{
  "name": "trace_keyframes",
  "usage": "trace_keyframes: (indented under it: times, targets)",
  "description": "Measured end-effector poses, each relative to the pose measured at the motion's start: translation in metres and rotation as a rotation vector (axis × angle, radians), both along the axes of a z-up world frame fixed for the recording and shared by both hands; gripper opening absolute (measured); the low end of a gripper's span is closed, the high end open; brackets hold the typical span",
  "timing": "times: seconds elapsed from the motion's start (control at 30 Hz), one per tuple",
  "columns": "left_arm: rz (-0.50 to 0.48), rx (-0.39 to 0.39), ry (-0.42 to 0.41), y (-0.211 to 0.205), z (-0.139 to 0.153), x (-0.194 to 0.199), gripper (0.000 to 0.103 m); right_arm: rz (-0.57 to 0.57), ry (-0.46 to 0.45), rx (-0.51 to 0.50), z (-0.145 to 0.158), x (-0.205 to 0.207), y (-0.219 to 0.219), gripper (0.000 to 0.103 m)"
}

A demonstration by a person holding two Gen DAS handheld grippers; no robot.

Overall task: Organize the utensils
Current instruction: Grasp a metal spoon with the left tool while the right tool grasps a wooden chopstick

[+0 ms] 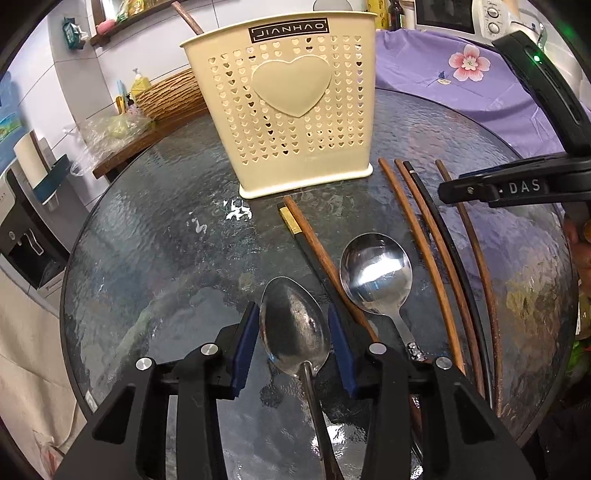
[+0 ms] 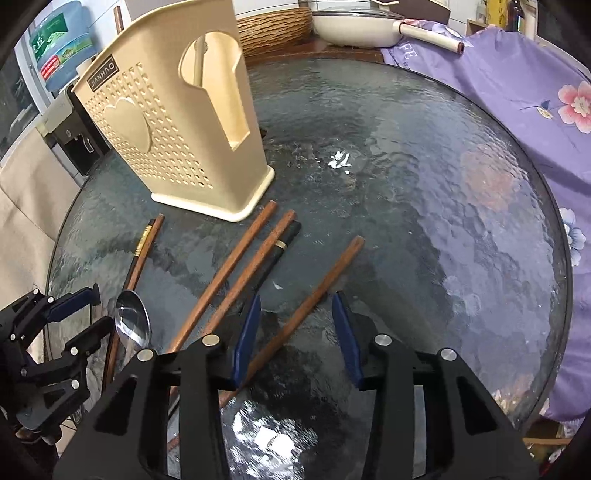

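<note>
A cream perforated utensil holder [image 1: 291, 114] stands on the round glass table [image 1: 155, 236]; it also shows in the right wrist view [image 2: 173, 122]. My left gripper [image 1: 293, 325] is open with its blue pads on either side of a steel spoon [image 1: 293, 328] lying on the glass. A second, rounder spoon [image 1: 375, 275] lies just right of it. Several wooden and black chopsticks [image 1: 424, 251] lie to the right. My right gripper [image 2: 295, 321] is open above one wooden chopstick [image 2: 317, 295], which runs between its fingers. The left gripper [image 2: 79, 314] shows at the left of the right wrist view.
A purple flowered cloth [image 2: 517, 110] covers the table's far right side. A woven basket [image 2: 273, 26] and a cream pan [image 2: 354, 22] stand behind the holder. A water dispenser [image 2: 62, 48] stands at the left. A wooden stick [image 1: 186, 16] stands in the holder.
</note>
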State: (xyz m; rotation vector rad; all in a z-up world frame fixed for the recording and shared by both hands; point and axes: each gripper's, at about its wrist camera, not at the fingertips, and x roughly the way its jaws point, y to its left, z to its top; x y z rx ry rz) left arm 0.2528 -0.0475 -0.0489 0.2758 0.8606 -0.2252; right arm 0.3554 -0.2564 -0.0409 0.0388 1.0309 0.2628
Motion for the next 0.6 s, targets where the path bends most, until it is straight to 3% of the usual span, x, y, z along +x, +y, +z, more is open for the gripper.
trace_keyframes:
  times: [0.1,0.33,0.47,0.6]
  targets:
    - [0.004,-0.008,-0.002,0.002,0.000,0.001,0.038,-0.032,-0.033,-0.010,0.004,-0.004,-0.008,0.041]
    - [0.000,-0.011,-0.001,0.003,0.000,0.002,0.037,-0.039,-0.010,-0.058,-0.004,0.003,-0.001,0.039]
    - [-0.003,-0.021,0.007,0.005,0.000,0.003,0.037,-0.033,-0.018,-0.112,-0.006,0.015,0.013,0.025]
    - [-0.005,-0.018,0.011,0.006,0.000,0.004,0.037,-0.048,0.009,-0.110,-0.007,0.033,0.015,0.019]
